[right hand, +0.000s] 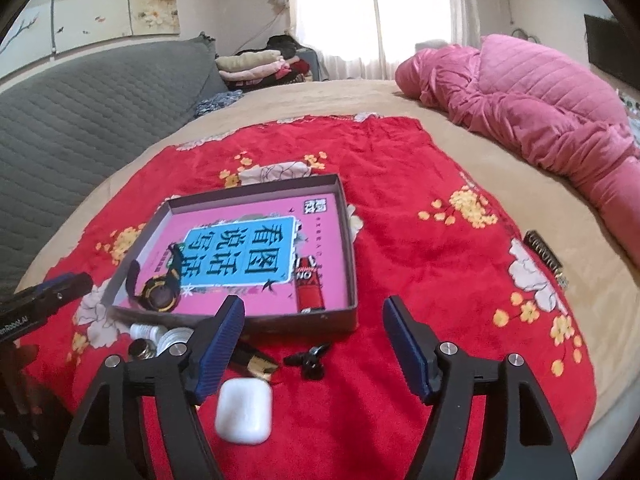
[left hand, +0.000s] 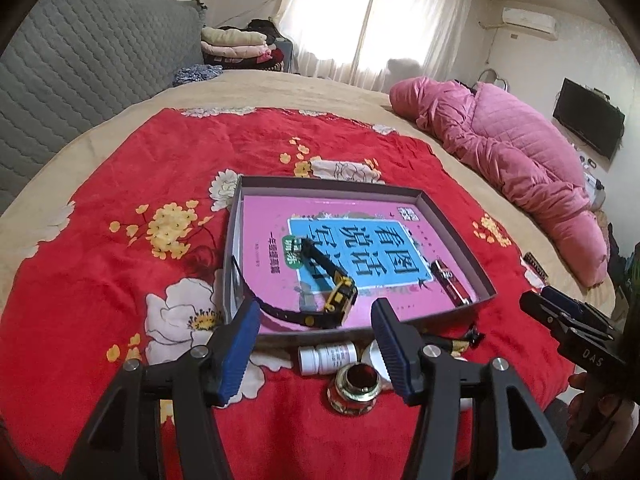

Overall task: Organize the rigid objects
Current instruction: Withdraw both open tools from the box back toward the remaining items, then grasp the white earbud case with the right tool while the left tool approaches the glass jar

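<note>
A shallow grey box (left hand: 452, 232) with a pink and blue printed bottom lies on the red floral blanket; it also shows in the right wrist view (right hand: 347, 240). In it lie a black and yellow watch (left hand: 338, 300) (right hand: 158, 294) and a red lighter (left hand: 450, 280) (right hand: 309, 288). My left gripper (left hand: 316, 338) is open and empty at the box's near edge. In front of it lie a white pill bottle (left hand: 326, 357) and a small glass jar (left hand: 356, 390). My right gripper (right hand: 314, 342) is open and empty over the blanket. Near it lie a white earbud case (right hand: 244, 410), a black clip (right hand: 310, 360) and a gold and black piece (right hand: 256, 362).
A pink quilt (left hand: 520, 152) is heaped on the bed's right side. A grey padded headboard (left hand: 80, 72) stands on the left. A dark comb (right hand: 546, 256) lies at the blanket's right edge. Folded clothes (left hand: 240, 44) are stacked by the window.
</note>
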Demonstrator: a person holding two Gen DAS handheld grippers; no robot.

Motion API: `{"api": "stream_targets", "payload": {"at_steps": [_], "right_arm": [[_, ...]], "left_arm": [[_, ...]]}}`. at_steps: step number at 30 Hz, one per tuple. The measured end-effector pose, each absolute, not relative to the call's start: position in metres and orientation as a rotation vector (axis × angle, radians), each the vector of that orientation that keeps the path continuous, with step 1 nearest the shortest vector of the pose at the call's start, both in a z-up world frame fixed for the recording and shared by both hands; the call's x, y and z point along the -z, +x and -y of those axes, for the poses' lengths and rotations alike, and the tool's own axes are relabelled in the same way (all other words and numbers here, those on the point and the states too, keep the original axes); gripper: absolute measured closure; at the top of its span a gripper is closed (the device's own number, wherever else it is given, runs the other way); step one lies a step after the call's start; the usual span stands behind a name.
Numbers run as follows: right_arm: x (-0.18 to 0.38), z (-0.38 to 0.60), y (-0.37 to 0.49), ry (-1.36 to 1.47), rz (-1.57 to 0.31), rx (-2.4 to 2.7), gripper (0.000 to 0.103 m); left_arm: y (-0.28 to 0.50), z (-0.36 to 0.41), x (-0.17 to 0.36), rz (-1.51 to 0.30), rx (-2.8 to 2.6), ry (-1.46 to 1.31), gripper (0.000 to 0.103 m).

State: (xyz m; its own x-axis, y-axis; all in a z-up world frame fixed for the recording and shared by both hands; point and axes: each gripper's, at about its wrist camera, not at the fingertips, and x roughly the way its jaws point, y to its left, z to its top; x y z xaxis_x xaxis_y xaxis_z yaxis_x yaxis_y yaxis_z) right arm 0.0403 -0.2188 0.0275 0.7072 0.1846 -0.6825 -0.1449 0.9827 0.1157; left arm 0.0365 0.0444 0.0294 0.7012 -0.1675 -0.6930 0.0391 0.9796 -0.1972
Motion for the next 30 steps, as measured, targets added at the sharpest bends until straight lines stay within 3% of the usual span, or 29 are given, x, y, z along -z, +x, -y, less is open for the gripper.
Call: {"api": "stream_targets", "payload": {"at_steps": [30], "right_arm": [[-0.019, 0.192, 0.026, 0.010, -0.802, -0.262, 0.029]], "left_arm": [[0.029, -0.017, -0.011, -0.893, 0.179, -0.103, 0.046]]}}
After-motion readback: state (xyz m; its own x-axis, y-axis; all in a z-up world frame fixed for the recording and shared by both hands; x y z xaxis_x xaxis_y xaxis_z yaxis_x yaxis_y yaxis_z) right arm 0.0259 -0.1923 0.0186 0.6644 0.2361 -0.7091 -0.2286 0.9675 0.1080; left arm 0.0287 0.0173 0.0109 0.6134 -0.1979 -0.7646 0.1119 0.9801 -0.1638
